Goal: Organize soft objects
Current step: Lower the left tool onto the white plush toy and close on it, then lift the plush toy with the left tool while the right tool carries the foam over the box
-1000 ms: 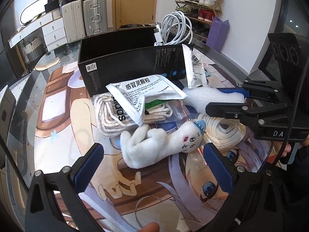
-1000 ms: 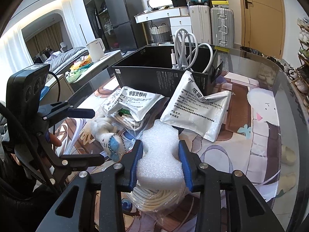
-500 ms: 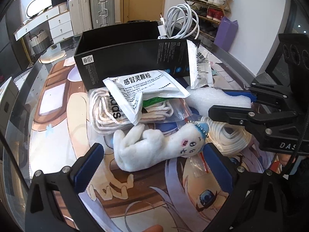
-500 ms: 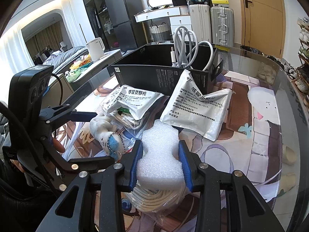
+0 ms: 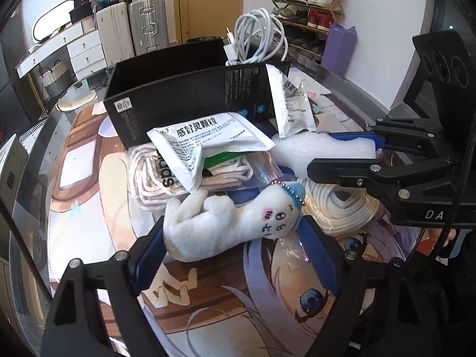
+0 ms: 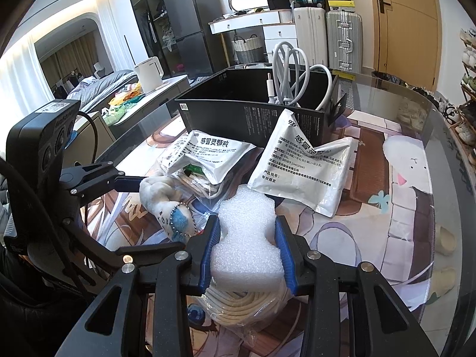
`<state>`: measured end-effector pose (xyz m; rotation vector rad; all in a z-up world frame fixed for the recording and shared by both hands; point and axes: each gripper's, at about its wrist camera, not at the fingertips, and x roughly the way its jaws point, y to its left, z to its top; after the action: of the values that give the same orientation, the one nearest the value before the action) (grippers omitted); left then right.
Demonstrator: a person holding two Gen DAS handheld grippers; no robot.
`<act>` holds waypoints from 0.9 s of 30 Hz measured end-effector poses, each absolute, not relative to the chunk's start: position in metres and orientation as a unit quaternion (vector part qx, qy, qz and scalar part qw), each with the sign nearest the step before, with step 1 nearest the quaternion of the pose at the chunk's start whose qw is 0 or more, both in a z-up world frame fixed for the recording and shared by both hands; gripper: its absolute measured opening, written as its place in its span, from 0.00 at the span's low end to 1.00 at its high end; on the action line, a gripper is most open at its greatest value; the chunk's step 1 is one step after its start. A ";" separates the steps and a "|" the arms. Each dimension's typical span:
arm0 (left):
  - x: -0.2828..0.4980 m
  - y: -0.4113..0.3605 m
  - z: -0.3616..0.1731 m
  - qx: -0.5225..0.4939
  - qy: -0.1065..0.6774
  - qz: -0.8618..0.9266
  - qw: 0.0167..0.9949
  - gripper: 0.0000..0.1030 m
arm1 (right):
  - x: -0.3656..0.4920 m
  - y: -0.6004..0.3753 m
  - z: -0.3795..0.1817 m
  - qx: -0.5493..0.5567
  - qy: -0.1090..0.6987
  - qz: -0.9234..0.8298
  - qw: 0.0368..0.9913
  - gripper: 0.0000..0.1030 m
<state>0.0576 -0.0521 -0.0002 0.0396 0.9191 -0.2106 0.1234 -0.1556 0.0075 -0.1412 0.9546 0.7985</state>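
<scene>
While the left wrist view looks down the desk [image 5: 89, 136], the left claw [image 5: 235, 255] straddles a white plush [image 5: 229, 220] lying just in front of the black box [image 5: 190, 101]. Its jaws have just been closing, blue pads at the plush's two ends, apparently touching, not clearly squeezing. Between plush and box: a sachet [image 5: 205, 139] on a bagged cord [image 5: 148, 178]. Right of the plush, the right claw [image 5: 357, 160] clamps a foam block [image 5: 324, 154] above a rope coil [image 5: 342, 208].

Right wrist view: right claw [image 6: 248, 250] clenched on the foam [image 6: 247, 238], pads pressing both sides, rope coil [image 6: 238, 306] underneath. Box [image 6: 253, 119] stands behind the foam, white cable [image 6: 285, 71] sticking out of it. Second sachet [image 6: 303, 172] leans on the box front. Plush [image 6: 166, 205] sits left of the foam, in the left claw [image 6: 154, 208].
</scene>
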 end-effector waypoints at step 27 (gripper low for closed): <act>0.042 -0.010 0.054 -0.027 0.362 -0.079 0.928 0.82 | 0.102 -0.164 0.062 -0.047 0.373 0.405 0.833 0.36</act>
<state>0.0421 -0.0100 0.0540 -0.0558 0.7415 -0.1618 0.1021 -0.1639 0.0617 -0.0993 0.7910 0.8592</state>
